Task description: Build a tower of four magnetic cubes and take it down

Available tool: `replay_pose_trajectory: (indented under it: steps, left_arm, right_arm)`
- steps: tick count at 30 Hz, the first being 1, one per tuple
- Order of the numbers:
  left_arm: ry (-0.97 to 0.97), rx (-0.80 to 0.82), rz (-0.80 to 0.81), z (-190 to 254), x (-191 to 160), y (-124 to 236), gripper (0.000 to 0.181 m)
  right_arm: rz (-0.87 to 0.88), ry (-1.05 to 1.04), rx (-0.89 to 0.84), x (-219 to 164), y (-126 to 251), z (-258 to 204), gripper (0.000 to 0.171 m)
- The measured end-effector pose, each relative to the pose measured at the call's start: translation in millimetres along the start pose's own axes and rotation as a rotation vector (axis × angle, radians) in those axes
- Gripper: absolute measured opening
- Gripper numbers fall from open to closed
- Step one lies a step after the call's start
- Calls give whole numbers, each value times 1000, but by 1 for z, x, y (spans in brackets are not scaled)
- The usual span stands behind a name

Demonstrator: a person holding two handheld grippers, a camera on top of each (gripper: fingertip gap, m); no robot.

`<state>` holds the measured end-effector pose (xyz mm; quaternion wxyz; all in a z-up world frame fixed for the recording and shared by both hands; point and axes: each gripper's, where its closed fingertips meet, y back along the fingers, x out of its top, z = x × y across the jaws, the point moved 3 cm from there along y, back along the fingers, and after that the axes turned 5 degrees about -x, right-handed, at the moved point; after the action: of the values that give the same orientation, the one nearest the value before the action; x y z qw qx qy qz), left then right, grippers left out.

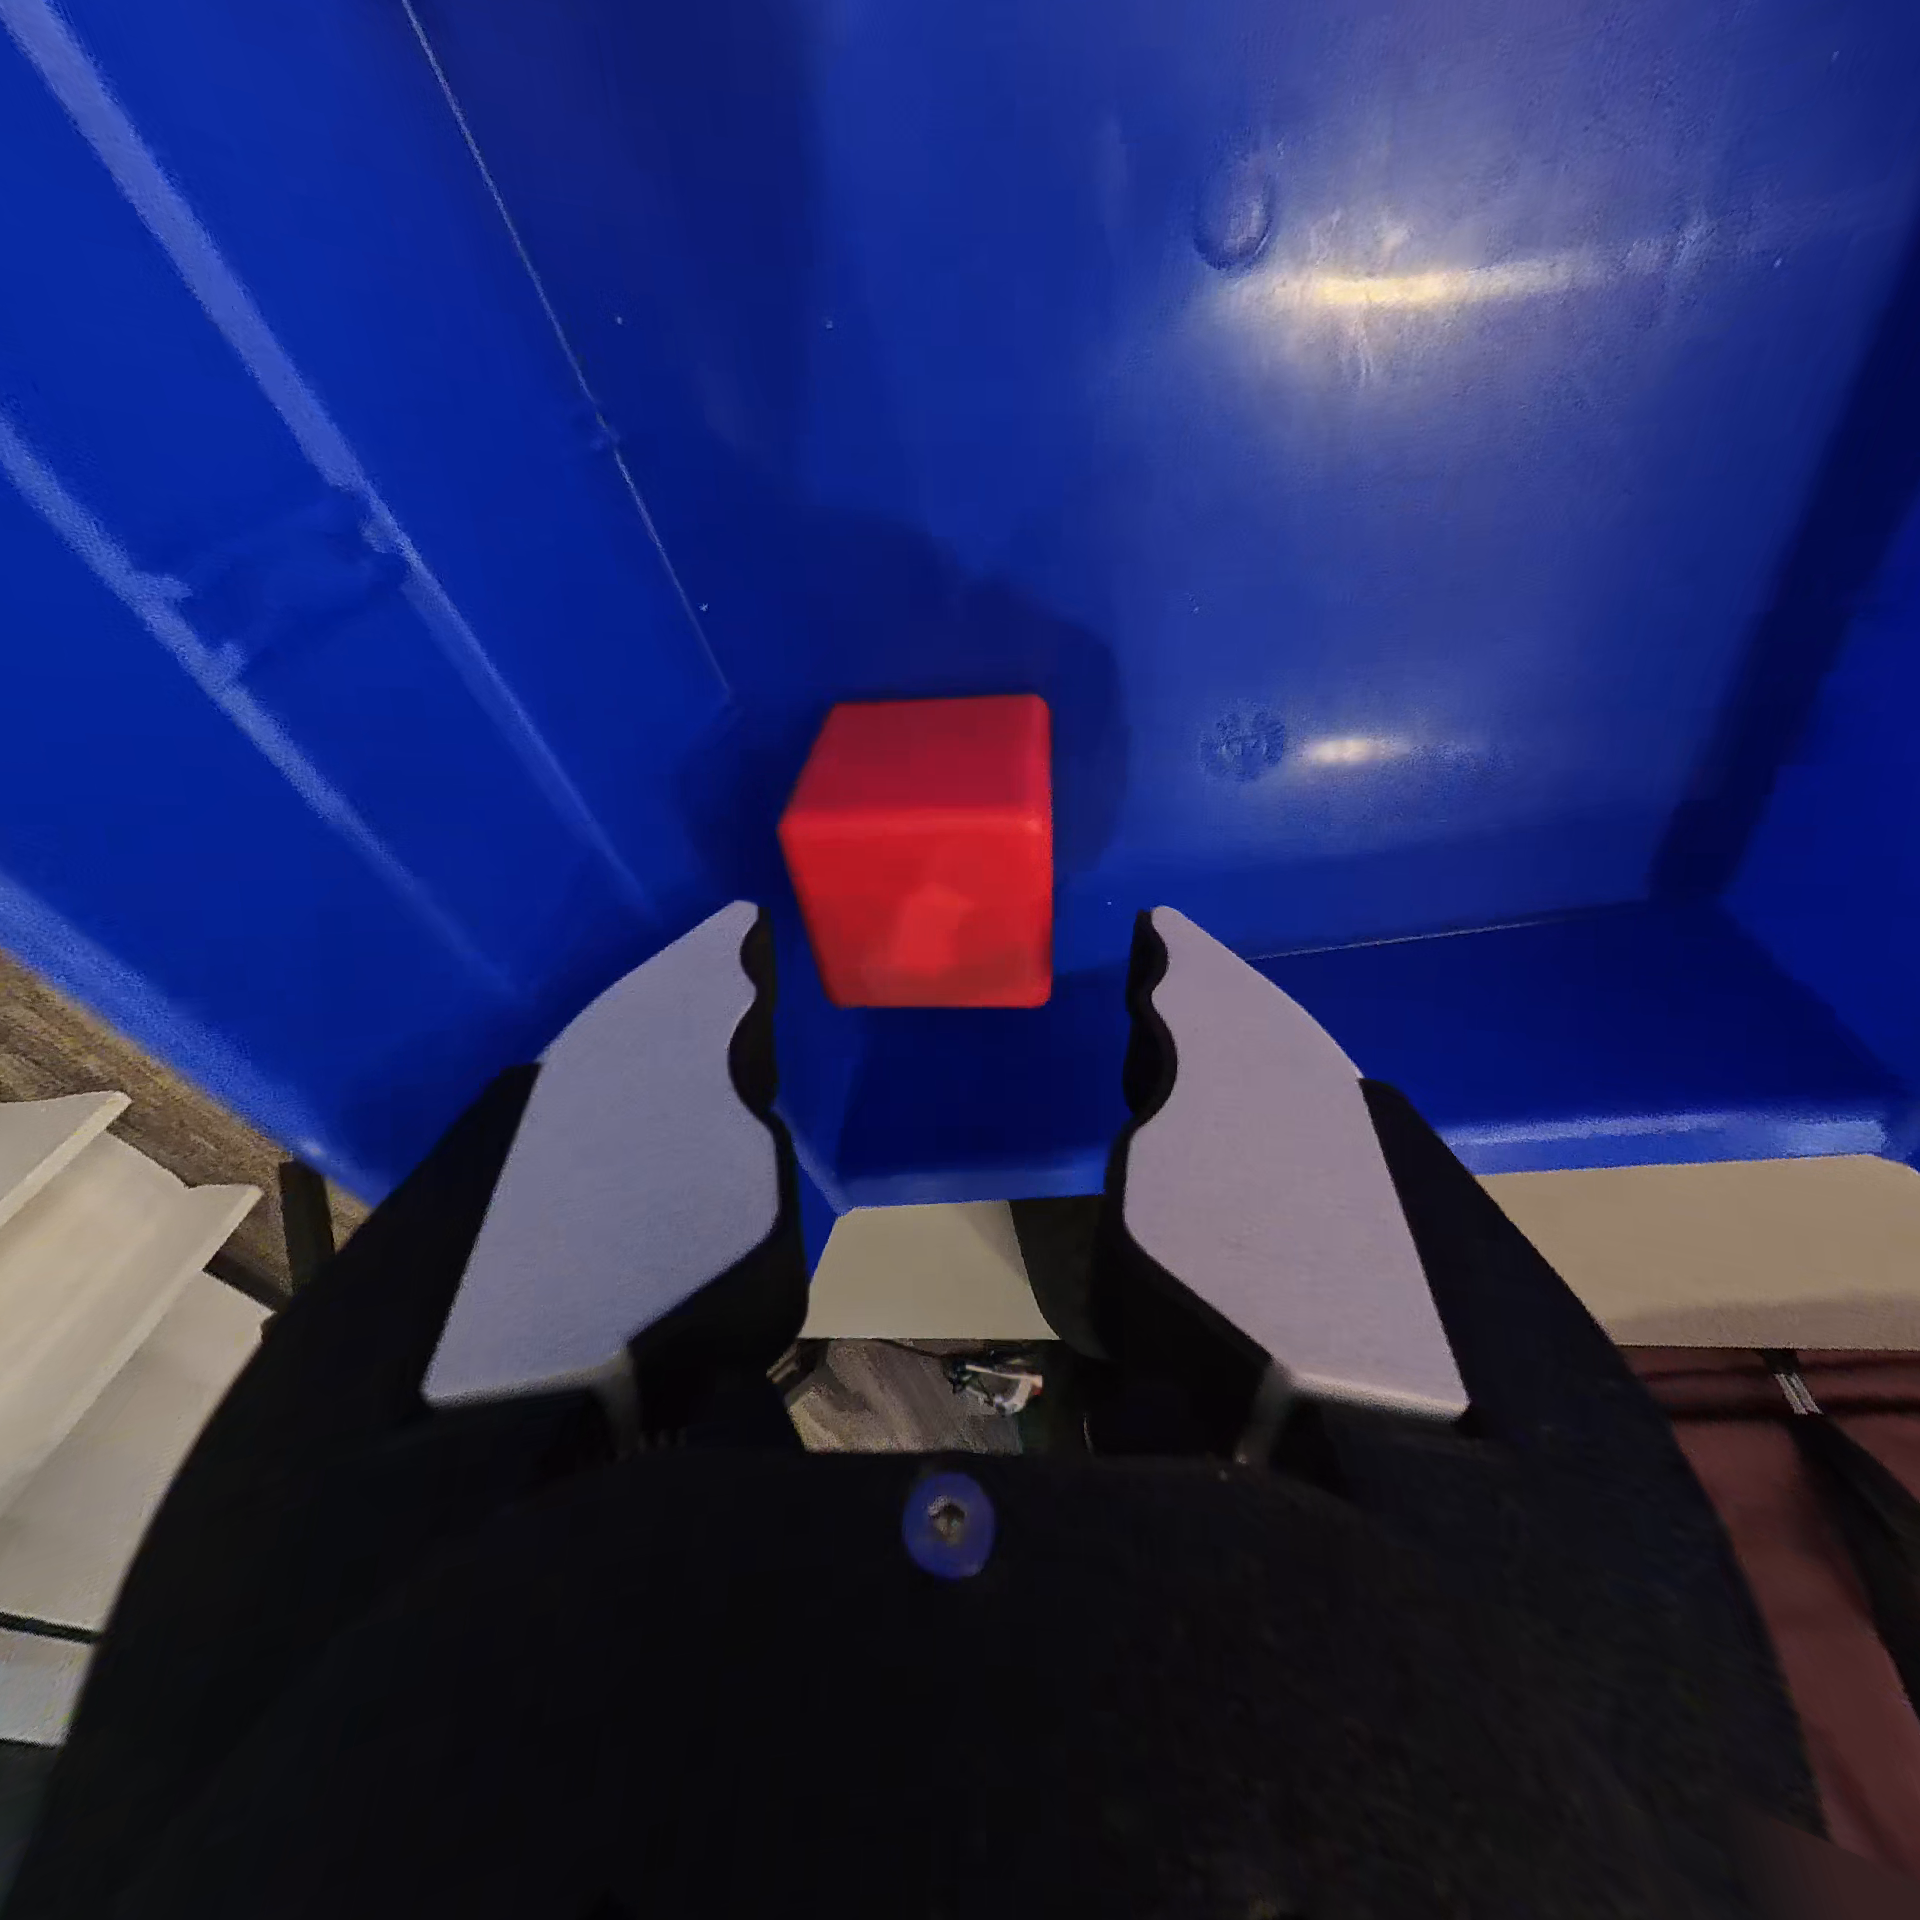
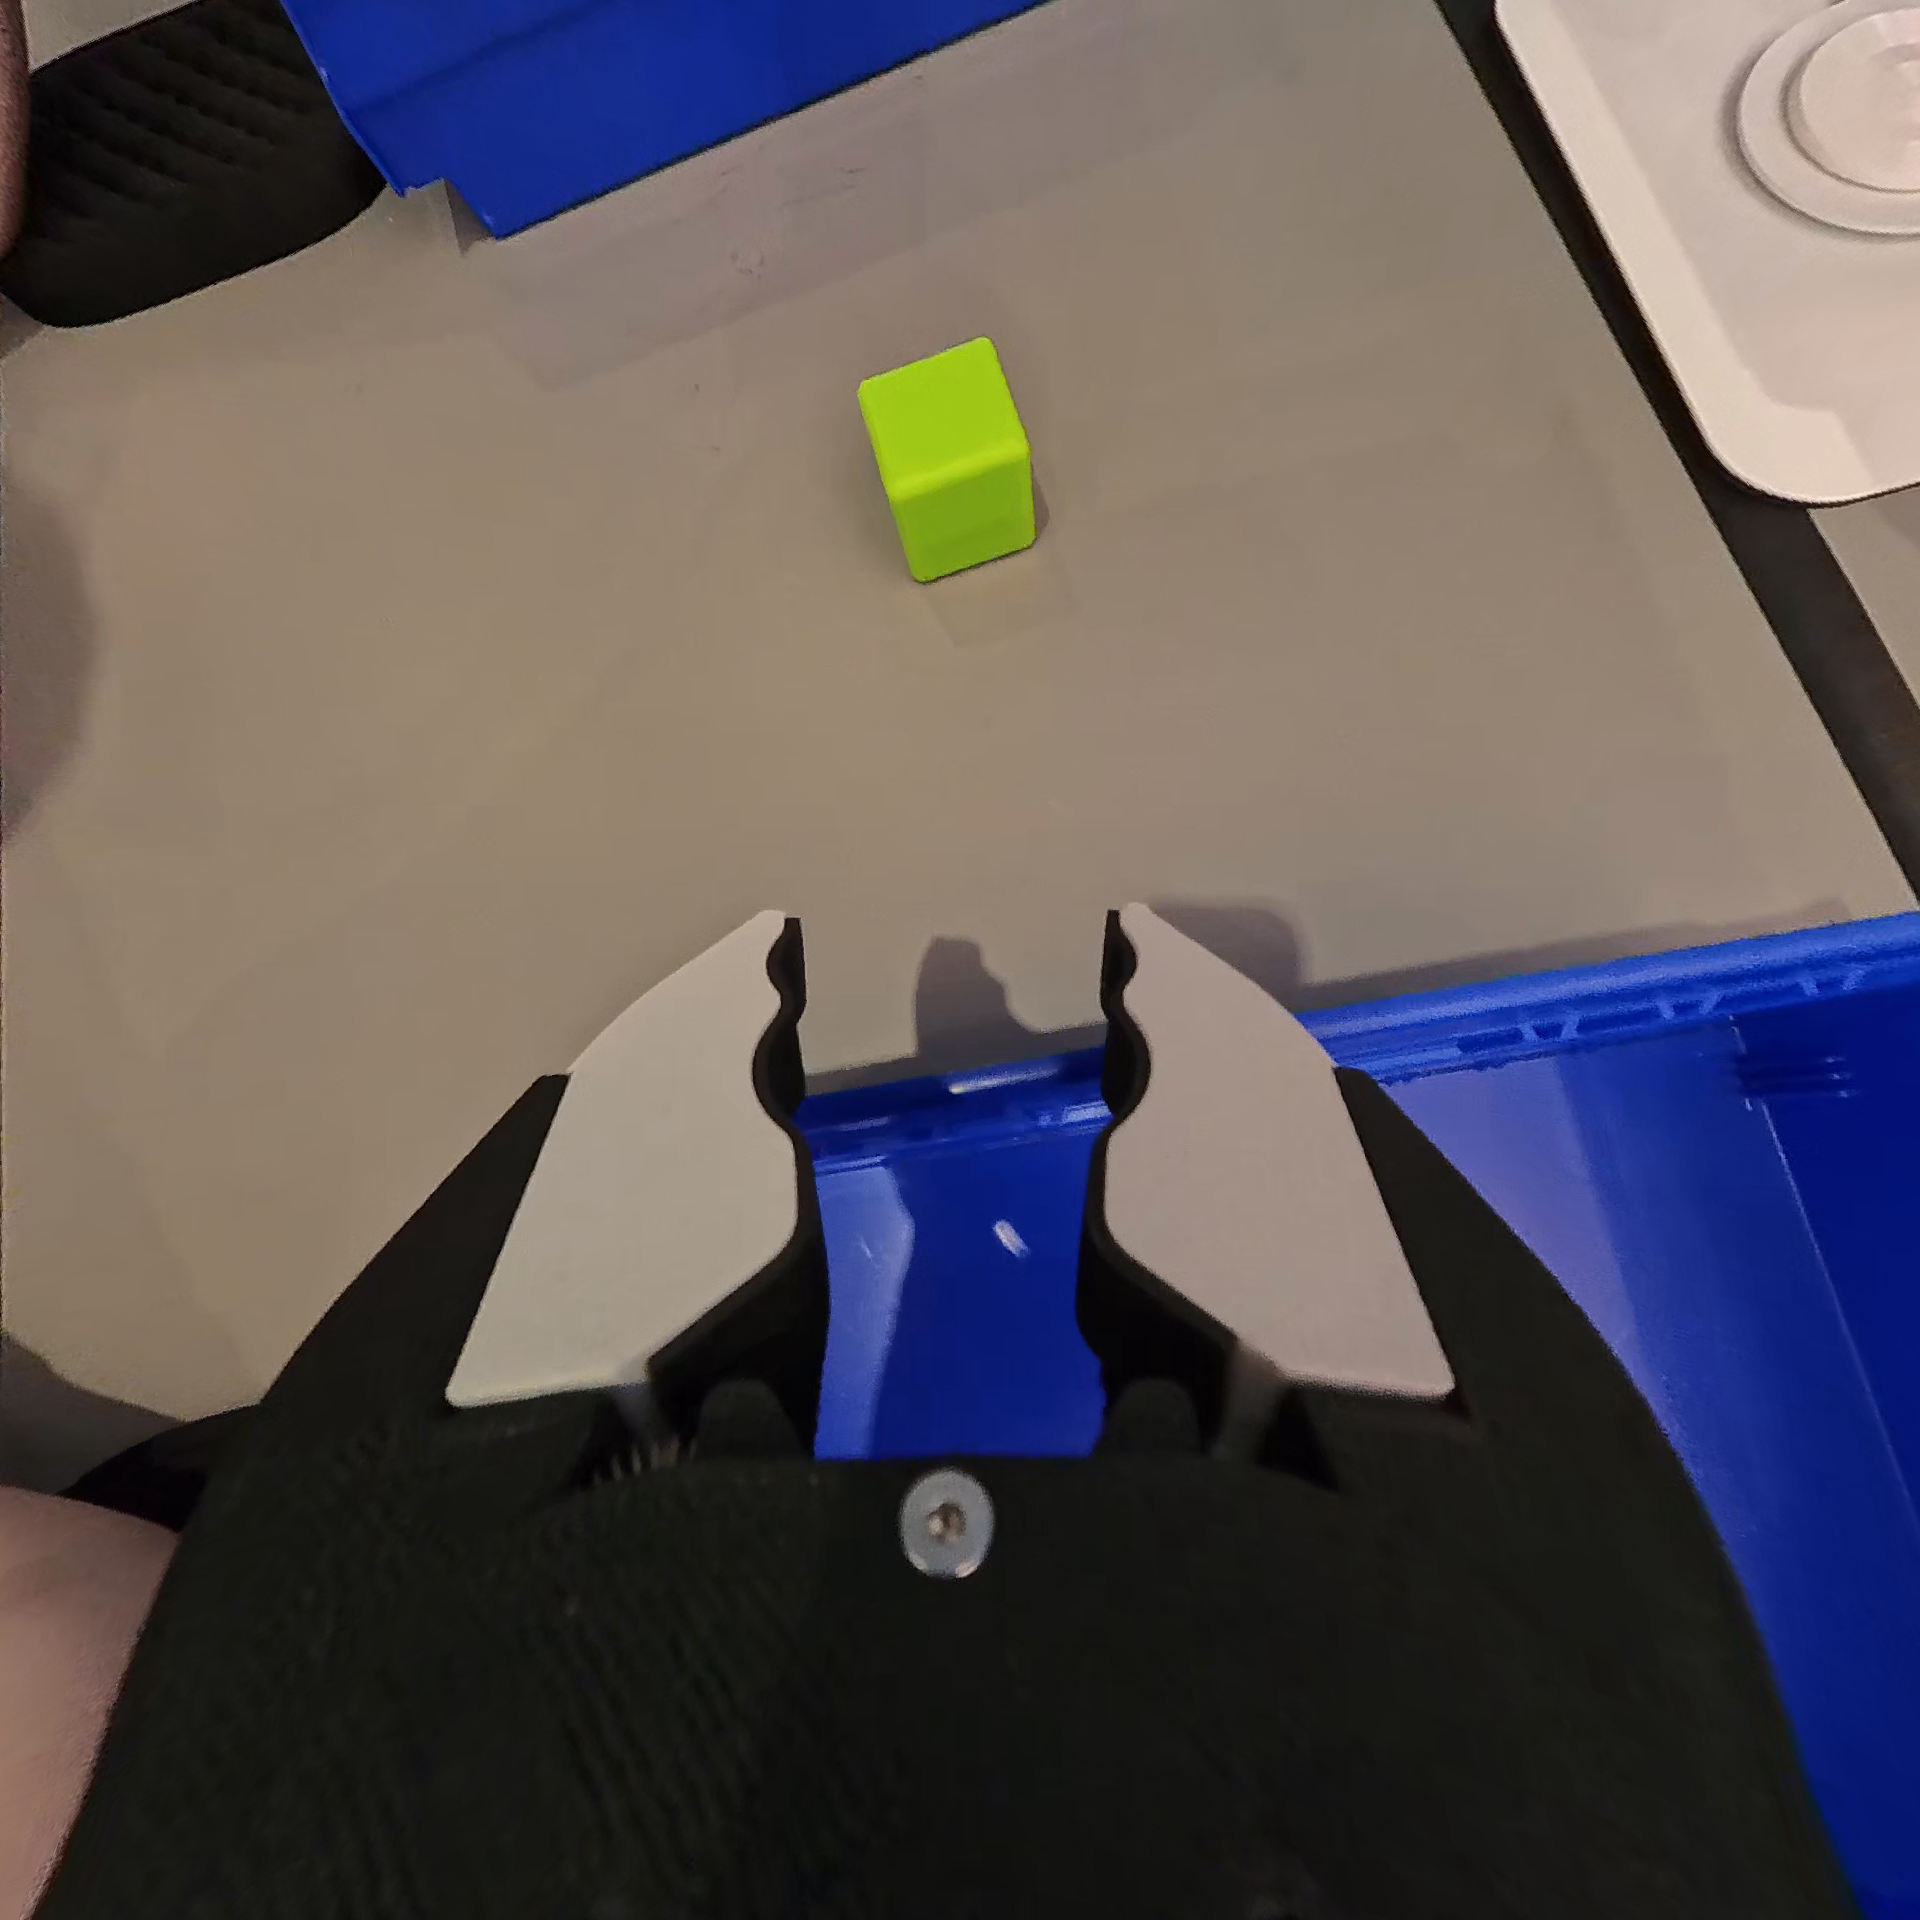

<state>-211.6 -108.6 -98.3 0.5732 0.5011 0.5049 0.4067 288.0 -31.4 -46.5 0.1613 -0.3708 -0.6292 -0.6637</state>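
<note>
The left gripper (image 1: 951, 930) has its fingers apart and empty, and the red cube (image 1: 920, 852) lies just ahead of the tips, slightly toward the left finger, on the floor of a blue bin (image 1: 1351, 520). The right gripper (image 2: 954, 935) also stands parted and empty, above the rim of a second blue bin (image 2: 1558, 1143); the green cube (image 2: 948, 473) sits well ahead of its tips on the grey table (image 2: 416, 727), apart from everything else. Both cubes look like small, rigid, smooth plastic, likely light, so a modest squeeze on two opposite flat faces, near mid-height, should hold them; the glossy sides may slip if pinched on the rounded edges. Being magnetic, a cube may snap or twist toward another as they come close. A cube has no long axis. The red one shows a face nearly square to the left fingers, while the green one is turned, an edge pointing back toward the right fingers, so that wrist would need some rotation.
</note>
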Motion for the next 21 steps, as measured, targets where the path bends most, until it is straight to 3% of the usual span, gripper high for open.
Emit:
replay_pose_trajectory:
  steps: [6, 13, 18, 21]
  left_arm:
    - [-18, 57, -51, -4, 2, -8, 49]
    - [-62, 88, 9, -6, 8, 2, 49]
    - [-66, 93, 170, -1, -2, 42, 49]
    - [-152, 40, 402, 22, -4, 84, 48]
  right_arm:
    - [-3, 14, 2, 2, -1, -3, 56]
    - [-11, 18, -3, 2, -2, -3, 57]
    - [-17, 20, -6, 1, -2, -3, 57]
    - [-13, 17, -10, 2, -1, -2, 57]
